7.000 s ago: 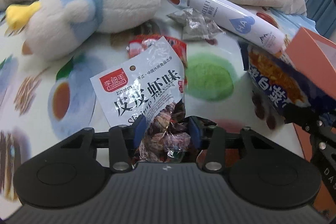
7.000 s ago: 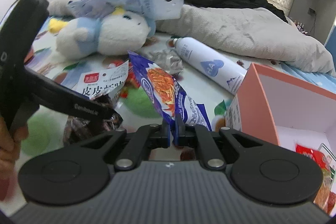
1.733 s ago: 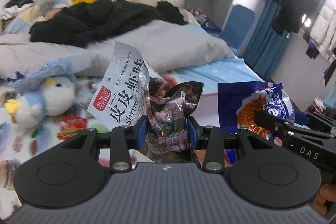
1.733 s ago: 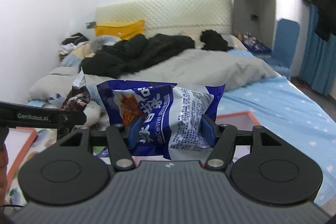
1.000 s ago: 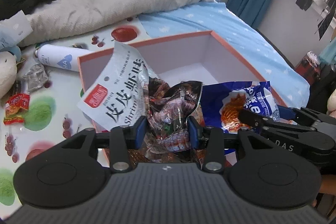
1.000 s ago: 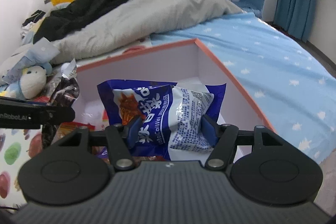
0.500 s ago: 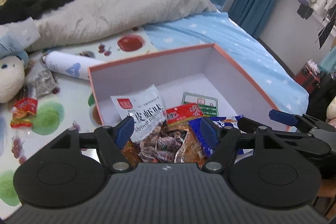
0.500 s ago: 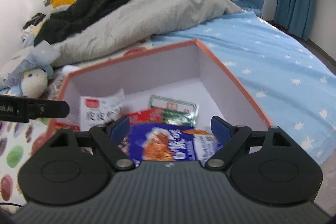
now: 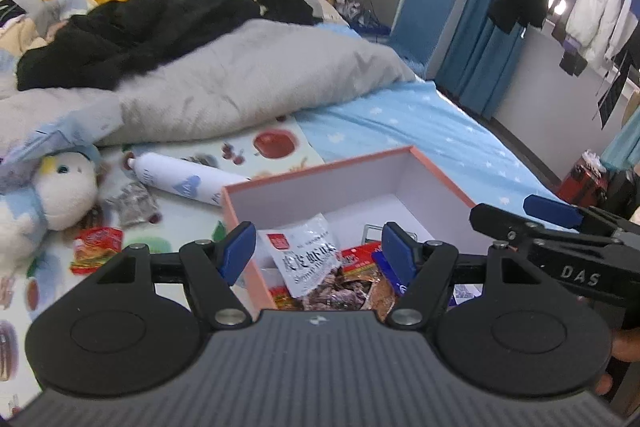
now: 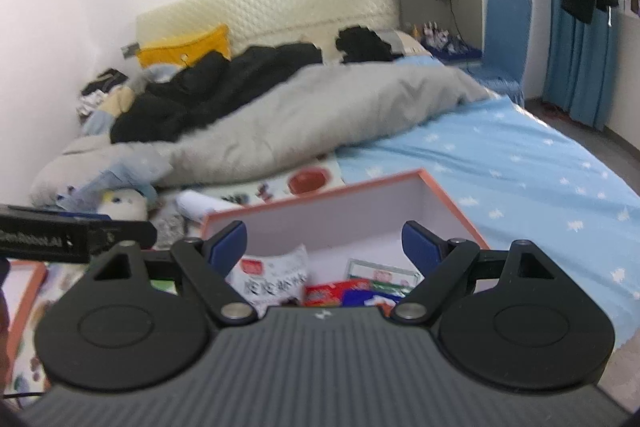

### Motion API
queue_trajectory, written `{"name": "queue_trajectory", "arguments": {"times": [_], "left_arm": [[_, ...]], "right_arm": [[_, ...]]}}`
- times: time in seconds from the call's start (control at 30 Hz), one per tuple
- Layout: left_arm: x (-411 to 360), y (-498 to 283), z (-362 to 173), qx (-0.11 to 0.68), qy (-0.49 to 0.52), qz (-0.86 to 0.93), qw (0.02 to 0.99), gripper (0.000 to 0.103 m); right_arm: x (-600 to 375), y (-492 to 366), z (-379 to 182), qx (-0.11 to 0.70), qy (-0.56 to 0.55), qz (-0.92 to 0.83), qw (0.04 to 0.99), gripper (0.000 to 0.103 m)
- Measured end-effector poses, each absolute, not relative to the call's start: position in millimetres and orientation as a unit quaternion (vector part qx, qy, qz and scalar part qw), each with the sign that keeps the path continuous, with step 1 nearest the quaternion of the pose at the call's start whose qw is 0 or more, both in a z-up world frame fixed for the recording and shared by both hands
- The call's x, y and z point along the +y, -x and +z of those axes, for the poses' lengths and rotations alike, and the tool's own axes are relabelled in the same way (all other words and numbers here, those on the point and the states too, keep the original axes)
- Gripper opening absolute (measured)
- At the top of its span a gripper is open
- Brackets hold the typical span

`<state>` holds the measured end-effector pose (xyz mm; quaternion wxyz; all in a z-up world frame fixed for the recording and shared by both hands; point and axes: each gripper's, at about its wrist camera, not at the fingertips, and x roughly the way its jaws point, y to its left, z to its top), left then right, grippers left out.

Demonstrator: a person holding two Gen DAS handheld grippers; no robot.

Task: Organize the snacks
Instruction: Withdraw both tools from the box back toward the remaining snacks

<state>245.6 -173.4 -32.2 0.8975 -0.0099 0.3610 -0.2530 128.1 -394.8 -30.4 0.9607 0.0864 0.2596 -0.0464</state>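
One open box [image 9: 436, 167], coral-edged with white inner walls, is seen on the bed; the snacks lie in it. At least four packets are counted inside: a white shrimp-snack bag [image 9: 308, 255] with a clear lower half, a red packet [image 9: 360, 259], a blue bag [image 9: 384, 267] largely hidden behind the left gripper's finger, and a green-and-white flat packet [image 10: 378, 273] against the far floor of the box. More may lie beneath; this cannot be told.

The left gripper [image 9: 316, 247] is held above the near edge of the box, jaws wide apart with nothing between the blue pads. The right gripper [image 10: 326, 241] is likewise spread wide and empty above the box; its jaws have just been opening, as have the left's.

Outside the box, on the fruit-printed sheet [image 9: 276, 147], two loose items are noted: a red wrapper [image 9: 98, 243] and a crinkled silver wrapper [image 9: 134, 203]. One white cylindrical spray can [image 9: 180, 179] lies on its side just beside the box's far corner. One plush toy [image 9: 52, 191], soft and pale, is at the left. A grey quilt [image 9: 248, 83] and black clothing [image 9: 132, 31] are heaped behind.
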Motion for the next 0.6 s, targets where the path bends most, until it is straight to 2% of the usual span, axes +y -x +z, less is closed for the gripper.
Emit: {"name": "queue_trajectory", "arguments": {"times": [0.27, 0.6], "left_arm": [[-124.1, -219.0, -14.5, 0.341, 0.023, -0.230, 0.911, 0.074], [-63.5, -182.7, -16.9, 0.335, 0.036, -0.195, 0.921, 0.075]], "right_arm": [[-358.3, -115.1, -10.1, 0.239, -0.084, -0.014, 0.967, 0.086], [-302.7, -100.4, -11.6, 0.241, -0.073, 0.034, 0.967, 0.086]]}}
